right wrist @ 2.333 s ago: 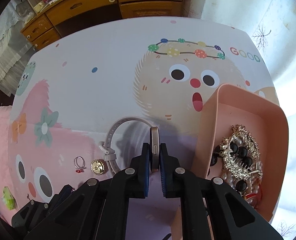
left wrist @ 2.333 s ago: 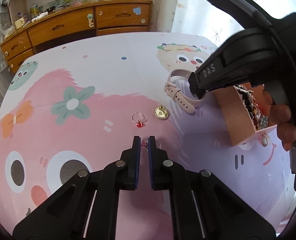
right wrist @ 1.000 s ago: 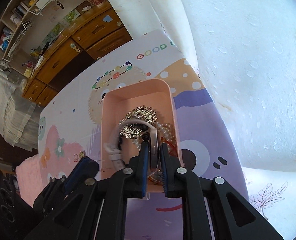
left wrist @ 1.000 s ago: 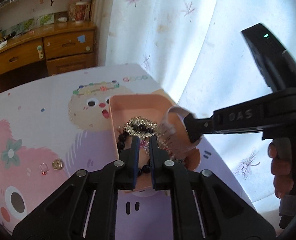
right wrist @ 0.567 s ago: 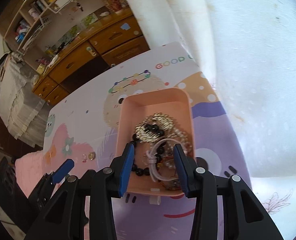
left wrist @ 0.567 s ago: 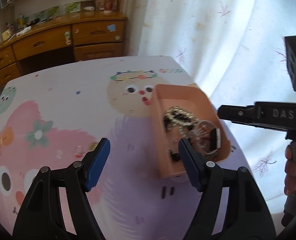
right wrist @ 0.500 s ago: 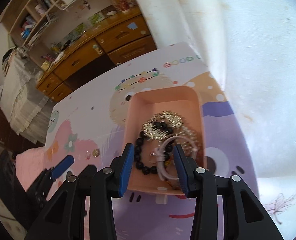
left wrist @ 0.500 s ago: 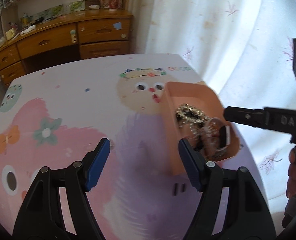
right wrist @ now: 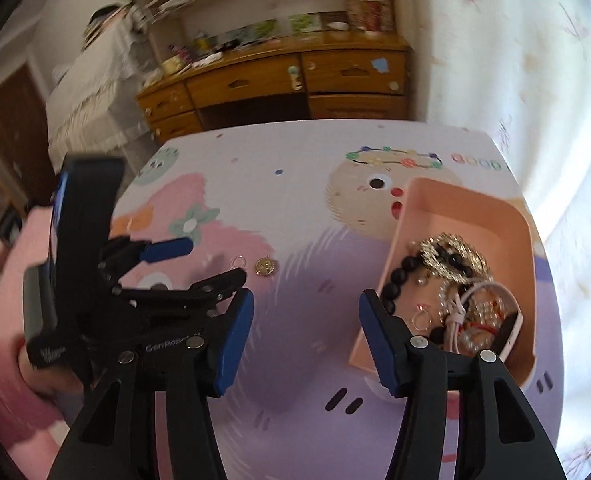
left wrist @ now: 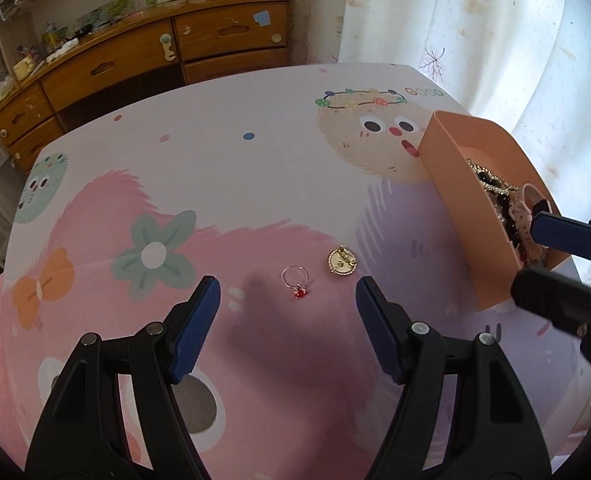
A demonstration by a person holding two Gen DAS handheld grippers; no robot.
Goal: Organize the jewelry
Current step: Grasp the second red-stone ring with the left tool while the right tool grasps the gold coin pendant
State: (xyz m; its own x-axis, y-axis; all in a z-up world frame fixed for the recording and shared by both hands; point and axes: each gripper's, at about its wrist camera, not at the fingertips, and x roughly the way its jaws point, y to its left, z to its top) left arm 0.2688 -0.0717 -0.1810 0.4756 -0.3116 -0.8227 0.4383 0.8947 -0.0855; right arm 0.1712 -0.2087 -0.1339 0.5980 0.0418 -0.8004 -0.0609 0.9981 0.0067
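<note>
The left claw point(left wrist: 287, 308) is spread wide with nothing between its blue pads, hanging over the cartoon-printed table point(left wrist: 223, 168). Just ahead of it, in the gap between the pads as its own camera sees it, lies a thin ring point(left wrist: 295, 280) with a small red stone, and close beside that to the right a round gold pendant point(left wrist: 342, 262); the two lie near each other without touching. The right wrist view shows the same pair much smaller and blurred, so the ring point(right wrist: 238, 261) is only a faint loop there beside the pendant point(right wrist: 266, 266).

The right claw point(right wrist: 305, 338) is also wide open and holds nothing. Its right pad covers the near left corner of the pink box point(right wrist: 467, 208), which stands toward the right edge of the table. Inside is a tangled heap: a black bead bracelet point(right wrist: 399, 276), a gold ornament point(right wrist: 453, 254), a pale pink watch point(right wrist: 509, 324) lying on top, plus pearly and red bits too jumbled to tell apart. From the left wrist camera the box point(left wrist: 455, 192) is seen side-on, its wall hiding most of the contents, and the right claw cuts across its near end.

A wooden dresser point(left wrist: 135, 52) stands behind the table.
</note>
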